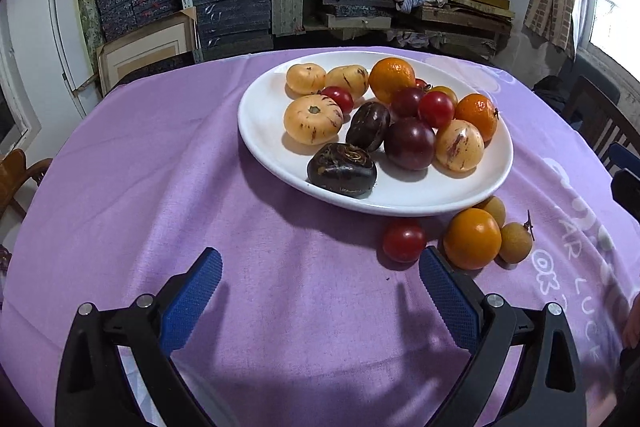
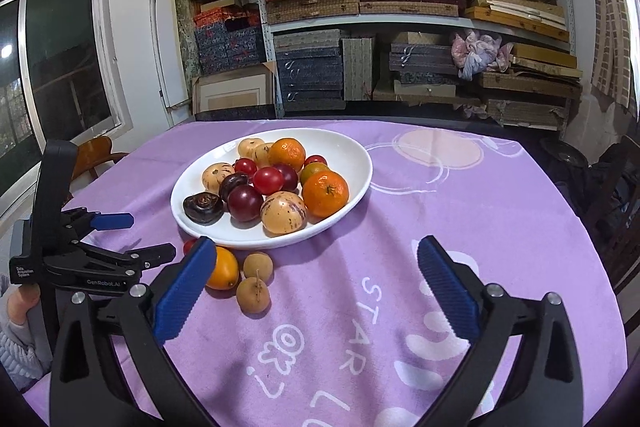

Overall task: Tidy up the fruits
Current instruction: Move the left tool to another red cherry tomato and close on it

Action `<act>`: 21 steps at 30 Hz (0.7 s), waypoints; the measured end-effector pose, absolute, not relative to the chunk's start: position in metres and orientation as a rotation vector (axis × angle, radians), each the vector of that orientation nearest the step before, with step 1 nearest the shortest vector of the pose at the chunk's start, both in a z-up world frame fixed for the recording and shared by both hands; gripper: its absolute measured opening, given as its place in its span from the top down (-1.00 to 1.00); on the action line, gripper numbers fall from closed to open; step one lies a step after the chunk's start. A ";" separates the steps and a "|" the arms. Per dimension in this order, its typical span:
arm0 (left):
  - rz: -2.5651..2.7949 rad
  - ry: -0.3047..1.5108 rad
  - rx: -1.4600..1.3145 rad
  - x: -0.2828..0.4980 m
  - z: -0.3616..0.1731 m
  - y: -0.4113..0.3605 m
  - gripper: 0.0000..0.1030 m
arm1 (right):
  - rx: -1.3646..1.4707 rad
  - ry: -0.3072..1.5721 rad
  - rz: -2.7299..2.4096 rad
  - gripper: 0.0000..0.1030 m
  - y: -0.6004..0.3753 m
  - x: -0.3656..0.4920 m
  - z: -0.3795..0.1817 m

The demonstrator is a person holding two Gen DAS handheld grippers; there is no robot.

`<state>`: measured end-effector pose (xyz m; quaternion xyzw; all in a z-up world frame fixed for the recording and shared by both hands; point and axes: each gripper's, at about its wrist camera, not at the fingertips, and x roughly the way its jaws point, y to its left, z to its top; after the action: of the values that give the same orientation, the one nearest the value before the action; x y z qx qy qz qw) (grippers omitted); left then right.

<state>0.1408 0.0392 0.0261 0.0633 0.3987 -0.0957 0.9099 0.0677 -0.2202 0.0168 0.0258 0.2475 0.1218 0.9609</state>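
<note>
Seen from the right wrist, the left tool [image 2: 120,235] stands at the far left, over the near left part of the bench [image 2: 500,211], with a hand [image 2: 18,301] gripping its handle below. Its blue-padded jaws are spread wide with nothing between them. The left wrist view confirms this: the left tool [image 1: 320,267] is released over bare purple cloth [image 1: 168,155].

Next to the right is the white plate [image 2: 352,151], set toward the middle of the bench and heaped with fruit. A dark, wrinkled passion fruit [image 2: 203,209] lies at its near left edge, a dark plum [image 2: 245,203] just beside it, and a pale streaked pepino melon [image 2: 283,213] at the near rim. A mandarin [image 2: 325,193] sits on the plate's right side and a red cherry tomato [image 2: 268,180] near its centre.

On the cloth just in front of the plate lie four loose fruits. In the left wrist view these are a cherry tomato [image 1: 404,241], an orange tomato [image 1: 472,239] and two tan longans, one [image 1: 516,242] to its right and one [image 1: 494,209] tucked against the plate's rim.

Farther right, the right tool [image 2: 316,251] is likewise released, its jaws wide apart above the printed cloth, holding nothing; its left finger [image 2: 184,291] overlaps the orange tomato in the picture.

Behind the bench, shelves [image 2: 400,23] carry stacked boxes.
</note>
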 end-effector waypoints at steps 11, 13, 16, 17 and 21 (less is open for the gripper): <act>-0.189 0.850 0.204 0.156 0.013 0.015 -0.93 | 0.083 0.528 0.249 -0.92 -0.224 0.073 0.018; -0.190 0.853 0.198 0.158 0.012 0.016 -0.93 | 0.084 0.528 0.249 -0.92 -0.224 0.073 0.018; -0.194 0.858 0.199 0.162 0.011 0.015 -0.93 | 0.084 0.531 0.250 -0.92 -0.222 0.074 0.018; -0.193 0.859 0.204 0.163 0.011 0.014 -0.93 | 0.085 0.532 0.250 -0.92 -0.222 0.076 0.017; -0.188 0.859 0.223 0.166 0.011 0.011 -0.93 | 0.086 0.539 0.250 -0.92 -0.222 0.077 0.016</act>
<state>0.1661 0.0106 0.0110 0.1079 0.4149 -0.0908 0.8989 0.0767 -0.2215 0.0158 0.0422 0.2653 0.1231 0.9553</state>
